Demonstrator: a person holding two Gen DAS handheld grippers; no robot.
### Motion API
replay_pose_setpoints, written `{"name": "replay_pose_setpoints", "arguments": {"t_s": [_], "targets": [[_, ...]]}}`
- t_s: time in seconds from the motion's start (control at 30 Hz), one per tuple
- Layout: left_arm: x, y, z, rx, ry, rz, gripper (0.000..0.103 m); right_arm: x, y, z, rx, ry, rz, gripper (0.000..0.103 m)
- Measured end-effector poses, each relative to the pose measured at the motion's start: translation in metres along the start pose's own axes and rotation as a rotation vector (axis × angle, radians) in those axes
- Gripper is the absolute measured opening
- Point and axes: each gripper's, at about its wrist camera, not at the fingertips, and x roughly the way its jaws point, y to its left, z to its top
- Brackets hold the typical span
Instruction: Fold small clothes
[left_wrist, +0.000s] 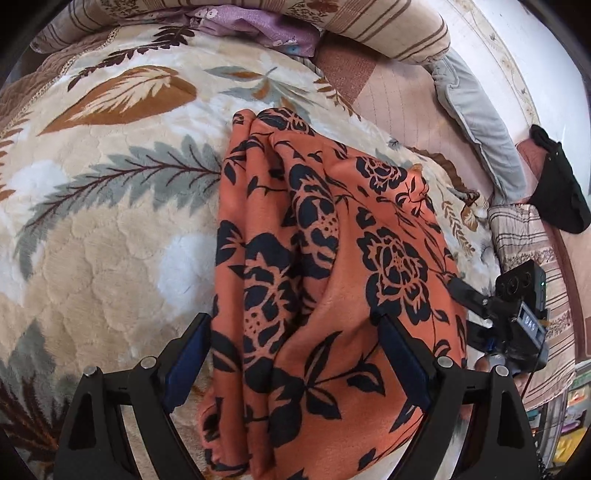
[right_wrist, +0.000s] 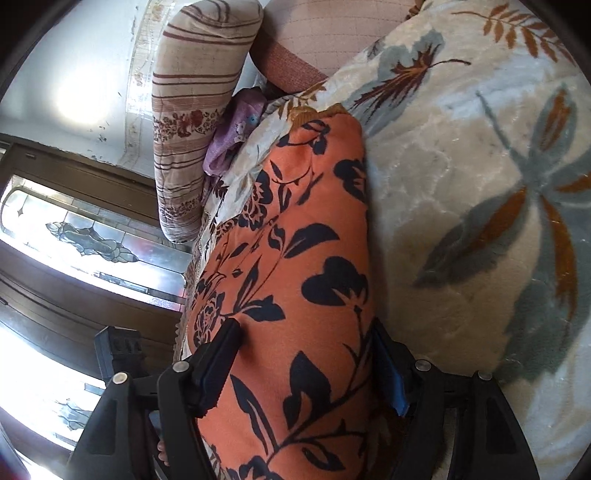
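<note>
An orange garment with a black flower print (left_wrist: 332, 258) lies folded lengthwise on the bed, with deep creases along its left half. My left gripper (left_wrist: 295, 343) hovers over its near end, jaws wide open. One finger is off the cloth's left edge and the other is above the cloth. In the right wrist view the same garment (right_wrist: 303, 240) runs away from my right gripper (right_wrist: 306, 354). Its jaws stand apart, with the cloth lying between the fingers and filling the gap. One of the right gripper's fingers (left_wrist: 466, 291) shows at the garment's right edge in the left wrist view.
A plush cream blanket with a leaf pattern (left_wrist: 110, 240) covers the bed. A striped rolled quilt (left_wrist: 388, 26), a purple cloth (left_wrist: 258, 29), a grey cushion (left_wrist: 476, 122) and a black garment (left_wrist: 557, 192) lie at the far side. A door with patterned glass (right_wrist: 85, 236) stands beyond the bed's edge.
</note>
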Motion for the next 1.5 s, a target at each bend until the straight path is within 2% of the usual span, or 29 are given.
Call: {"name": "replay_pose_setpoints", "arguments": {"t_s": [0.1, 0.17, 0.2, 0.37, 0.67, 1.0, 1.5], "targets": [[0.001, -0.002, 0.001, -0.011, -0.015, -0.012, 0.09, 0.004, 0.004, -0.001, -0.015, -0.02, 0.001, 0.073], [0.003, -0.005, 0.001, -0.014, -0.015, -0.018, 0.081, 0.007, 0.007, -0.001, -0.029, -0.026, -0.01, 0.073], [0.005, -0.008, 0.002, -0.013, -0.017, 0.002, 0.08, 0.008, 0.009, -0.002, -0.037, -0.031, -0.017, 0.072], [0.003, -0.018, 0.0, 0.006, -0.053, 0.054, 0.058, 0.008, 0.015, -0.004, -0.071, -0.05, -0.057, 0.063], [-0.01, -0.03, -0.004, 0.067, -0.099, 0.126, 0.042, 0.002, 0.031, -0.006, -0.16, -0.095, -0.116, 0.047], [-0.02, -0.042, -0.008, 0.12, -0.139, 0.155, 0.037, -0.012, 0.045, -0.008, -0.23, -0.13, -0.131, 0.043], [-0.055, -0.104, -0.03, 0.234, -0.216, 0.157, 0.037, -0.088, 0.061, -0.021, -0.291, -0.237, -0.122, 0.043]]}}
